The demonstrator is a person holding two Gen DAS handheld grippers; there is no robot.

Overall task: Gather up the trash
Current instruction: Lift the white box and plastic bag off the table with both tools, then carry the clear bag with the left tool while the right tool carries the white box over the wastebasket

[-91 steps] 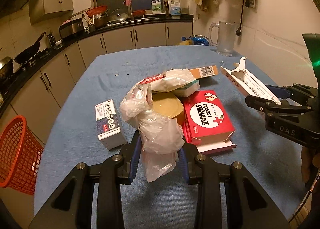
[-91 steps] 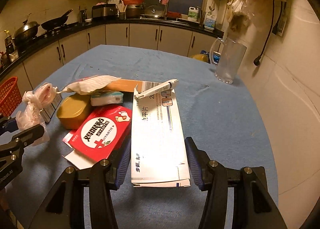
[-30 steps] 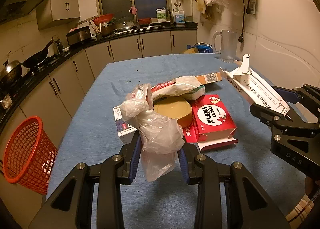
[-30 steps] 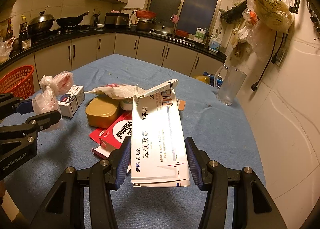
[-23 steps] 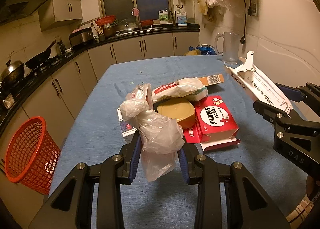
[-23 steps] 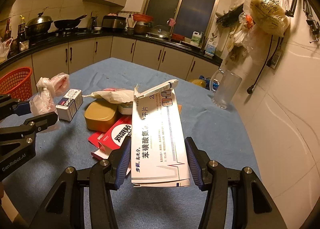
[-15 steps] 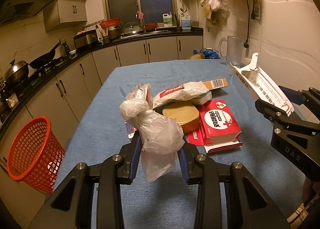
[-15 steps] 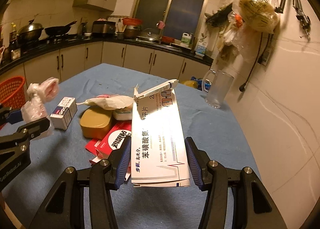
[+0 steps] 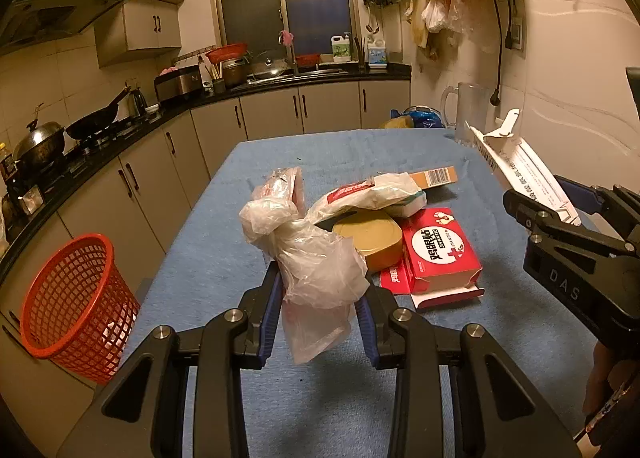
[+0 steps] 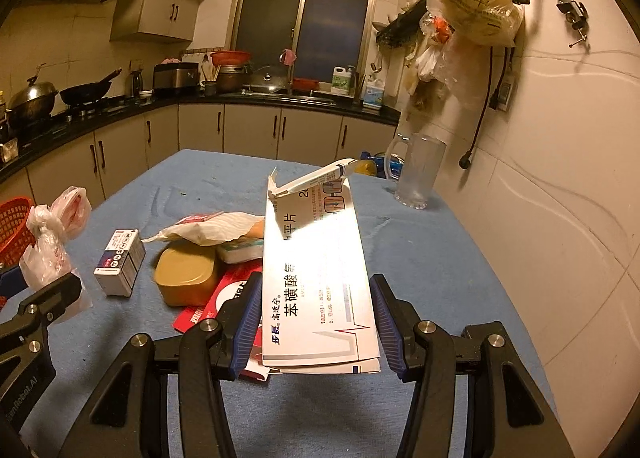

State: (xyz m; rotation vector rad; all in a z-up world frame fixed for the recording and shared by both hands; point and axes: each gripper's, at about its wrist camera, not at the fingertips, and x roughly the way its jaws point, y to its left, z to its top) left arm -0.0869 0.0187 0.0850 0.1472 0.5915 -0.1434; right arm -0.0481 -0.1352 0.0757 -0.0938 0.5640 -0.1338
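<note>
Both tongs raised since earlier — left tongs (image 9: 318,308) clamp plastic bag (image 9: 312,254), right tongs (image 10: 318,322) clamp white carton (image 10: 318,278).

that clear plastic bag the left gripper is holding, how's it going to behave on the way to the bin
The clear plastic bag is probably floppy: it sags crumpled below the left gripper. It looks thin and light, so it may sway. Smooth film could slip, though the bunched middle sits between the pads. The red mesh basket stands left of the table.

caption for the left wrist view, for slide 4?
Left gripper holds a crumpled plastic bag above the blue table, red mesh basket on the floor alongside.
</note>
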